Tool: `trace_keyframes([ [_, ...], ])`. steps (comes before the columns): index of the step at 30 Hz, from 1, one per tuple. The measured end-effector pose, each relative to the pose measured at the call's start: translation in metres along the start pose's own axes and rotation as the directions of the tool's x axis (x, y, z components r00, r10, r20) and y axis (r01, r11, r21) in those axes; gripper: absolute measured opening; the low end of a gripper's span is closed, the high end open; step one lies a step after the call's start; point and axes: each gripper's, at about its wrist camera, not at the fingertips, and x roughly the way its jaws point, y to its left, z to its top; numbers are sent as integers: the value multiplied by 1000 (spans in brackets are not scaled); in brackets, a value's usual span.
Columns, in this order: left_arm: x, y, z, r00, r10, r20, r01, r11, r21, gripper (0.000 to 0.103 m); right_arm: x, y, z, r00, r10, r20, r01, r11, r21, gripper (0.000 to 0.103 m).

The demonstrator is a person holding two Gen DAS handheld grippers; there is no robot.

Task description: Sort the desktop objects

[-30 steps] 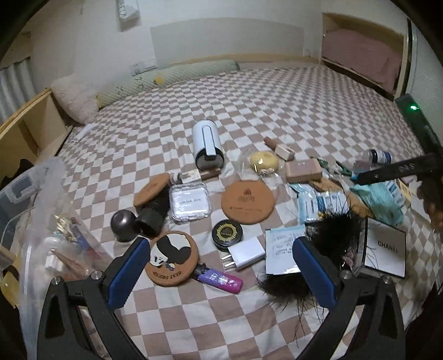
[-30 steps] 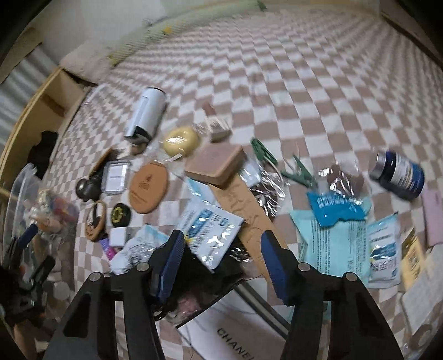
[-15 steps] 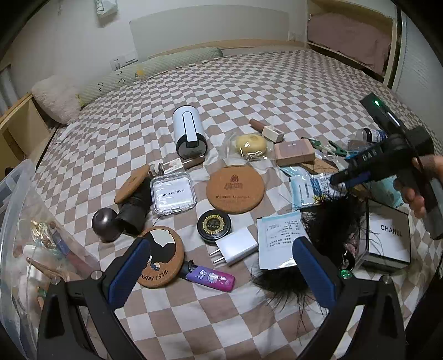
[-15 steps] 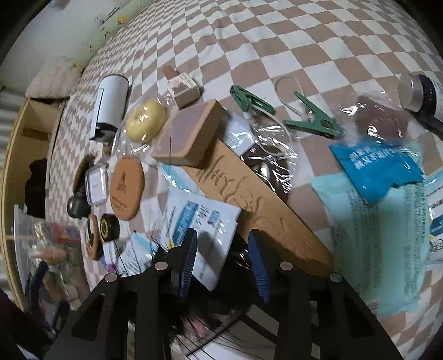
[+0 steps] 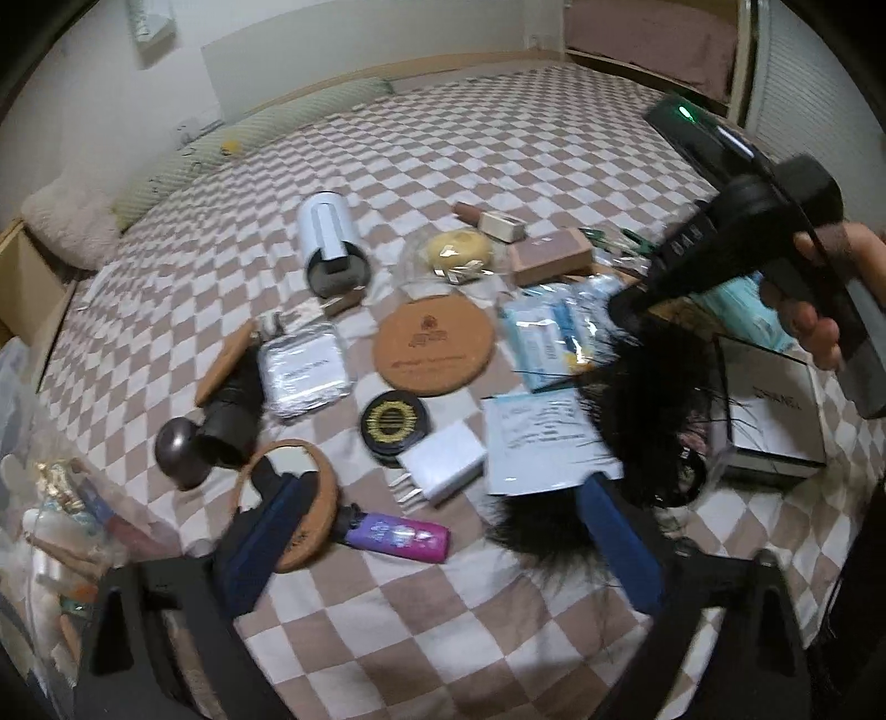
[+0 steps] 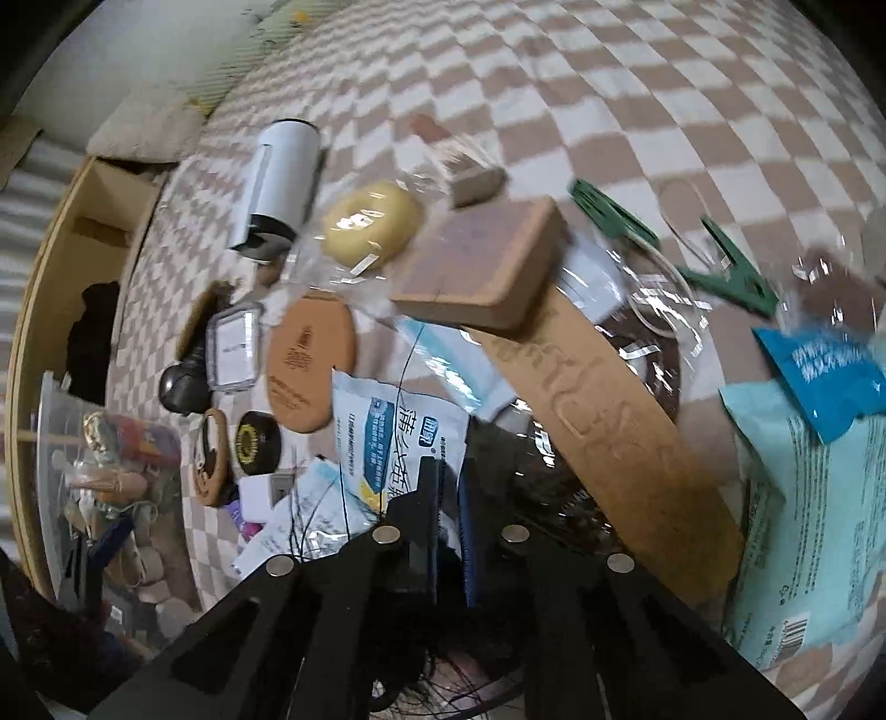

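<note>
Black feather tuft [image 5: 648,421] hangs pinched in the right gripper [image 6: 449,498]; left gripper [image 5: 443,548] spread.

Figure: surroundings as seen from my two tongs.

(a) Brown-and-white checkered bedspread [image 5: 498,166], covering the whole bed out to the far wall; it also fills the far right of my right-hand view [image 6: 664,83].
(b) Long pale-green bolster [image 5: 266,133], lying along the far left edge of the bed.
(c) Fluffy white cushion [image 5: 66,221], just beside the bolster's left end, touching the bedspread.
(d) Wooden side frame [image 5: 27,277], left of the bed, below the cushion.
(e) White wall panel [image 5: 360,50], behind the bolster.
(f) Wall socket [image 5: 196,123], left of the panel.
(g) Alcove with pinkish bedding [image 5: 648,39], far right.
</note>
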Motion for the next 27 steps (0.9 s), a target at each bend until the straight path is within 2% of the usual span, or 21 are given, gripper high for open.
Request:
trace_keyframes([
  [1,1,-3,0,1000,-6,-7,6,1000,7,83,0,4,0,1000,2,7,-2,1000,-9,7],
  [3,6,-11,0,1000,-16,-24,16,999,36,83,-3,9,0,1000,5,18,-5,1000,-30,7],
  [7,15,-30,-2,998,-31,-62,38,991,126,74,-8,14,-1,999,23,28,-22,999,-50,7],
  [11,30,-38,-6,992,31,-121,-6,980,198,65,-10,14,-2,999,30,24,-29,998,-47,7],
  [14,39,-27,-9,983,58,-175,-28,985,173,64,-10,11,-2,999,33,21,-32,999,-39,7],
  [17,47,-16,-12,967,130,-220,-94,982,167,64,-9,9,-2,999,34,16,-34,999,-31,7],
  [18,50,-13,-13,962,153,-224,-117,979,168,64,-8,8,-2,999,35,14,-34,999,-29,7],
  [21,54,-8,-12,961,165,-223,-131,979,159,64,-6,7,-1,999,35,8,-35,999,-25,7],
  [27,54,-29,2,980,137,-145,-97,962,255,64,-8,10,0,999,48,11,-48,998,-32,7],
])
